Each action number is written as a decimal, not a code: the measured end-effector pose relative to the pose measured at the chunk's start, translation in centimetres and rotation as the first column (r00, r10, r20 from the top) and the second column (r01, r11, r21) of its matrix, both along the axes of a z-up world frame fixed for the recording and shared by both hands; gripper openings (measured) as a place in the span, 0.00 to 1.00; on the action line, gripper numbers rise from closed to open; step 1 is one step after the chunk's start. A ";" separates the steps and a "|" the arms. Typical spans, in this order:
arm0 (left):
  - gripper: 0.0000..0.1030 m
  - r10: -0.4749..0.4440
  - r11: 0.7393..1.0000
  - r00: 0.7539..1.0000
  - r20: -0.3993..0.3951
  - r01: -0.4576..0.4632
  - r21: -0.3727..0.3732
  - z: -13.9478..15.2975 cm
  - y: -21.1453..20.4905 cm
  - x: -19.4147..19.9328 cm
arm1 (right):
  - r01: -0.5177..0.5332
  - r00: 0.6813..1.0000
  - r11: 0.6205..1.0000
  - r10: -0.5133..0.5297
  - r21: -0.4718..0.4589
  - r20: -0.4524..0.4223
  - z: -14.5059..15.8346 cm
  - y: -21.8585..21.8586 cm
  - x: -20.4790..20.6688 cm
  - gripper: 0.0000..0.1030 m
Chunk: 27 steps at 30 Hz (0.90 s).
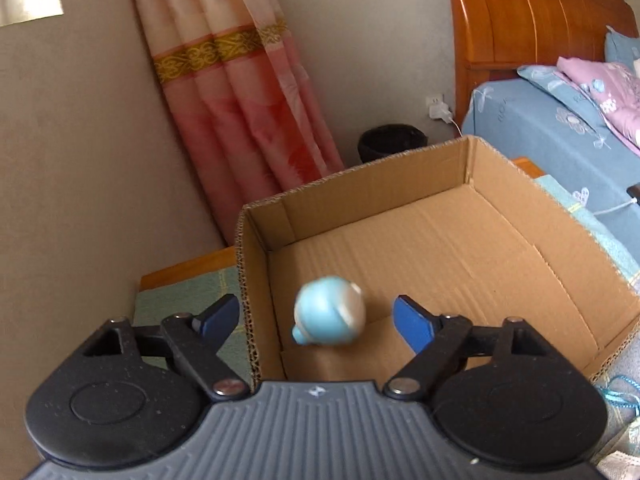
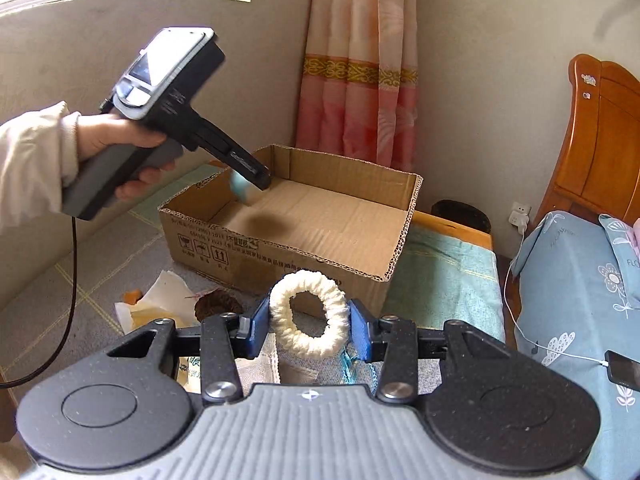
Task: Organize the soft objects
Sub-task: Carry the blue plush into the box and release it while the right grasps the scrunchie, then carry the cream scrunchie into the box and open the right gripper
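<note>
Left wrist view first: the left tool (image 1: 316, 316) is spread wide, blue fingers (image 1: 412, 324) well apart with nothing between them, hanging over the near corner of an open cardboard box (image 1: 360, 188). Between those fingers, blurred, a light blue and white soft toy (image 1: 330, 310) shows against the box's inside; whether it touches the floor of the box I cannot tell. The box's cardboard floor is otherwise bare brown. Behind the box there's a pink curtain (image 1: 240, 100), a dark bin (image 1: 390, 142) by the wall, and to the right a bed with blue flowered bedding (image 1: 540, 128) under a wooden headboard (image 1: 540, 12). Over to the right wrist view: the right tool (image 2: 308, 326) is clamped on a white yarn-wrapped ring (image 2: 308, 316), one blue pad pressing each side, the ring standing upright and held in front of the box's near wall. Beyond it, the person's left hand (image 2: 116, 140) grips the other tool's handle, its tip reaching over the box's left end, where a blue blur of the toy (image 2: 242, 188) shows just beside it. The box (image 2: 280, 256) sits on a bench covered with a pale green cloth (image 2: 444, 280). In front of the box lie white tissue paper (image 2: 164, 292) and a dark brown woven piece (image 2: 218, 306). A phone on a white cable (image 2: 622, 370) rests on the bed at far right.
</note>
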<state>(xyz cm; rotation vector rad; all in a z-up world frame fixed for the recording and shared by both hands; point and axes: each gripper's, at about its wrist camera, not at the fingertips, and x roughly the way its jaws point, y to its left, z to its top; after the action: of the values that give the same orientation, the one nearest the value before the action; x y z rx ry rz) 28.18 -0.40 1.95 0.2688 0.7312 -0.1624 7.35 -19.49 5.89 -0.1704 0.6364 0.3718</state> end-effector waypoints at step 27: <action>0.99 0.211 0.974 0.972 0.101 -0.200 -0.108 1.5 7.4 -19.5 | 0.085 0.993 0.993 -0.091 -0.079 -0.075 0.9 7.3 19.2 0.90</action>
<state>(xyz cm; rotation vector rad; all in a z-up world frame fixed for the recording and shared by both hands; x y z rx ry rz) 8.72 7.02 3.44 0.1068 0.6335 0.0140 26.54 -12.23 6.79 -0.1999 0.7334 0.2704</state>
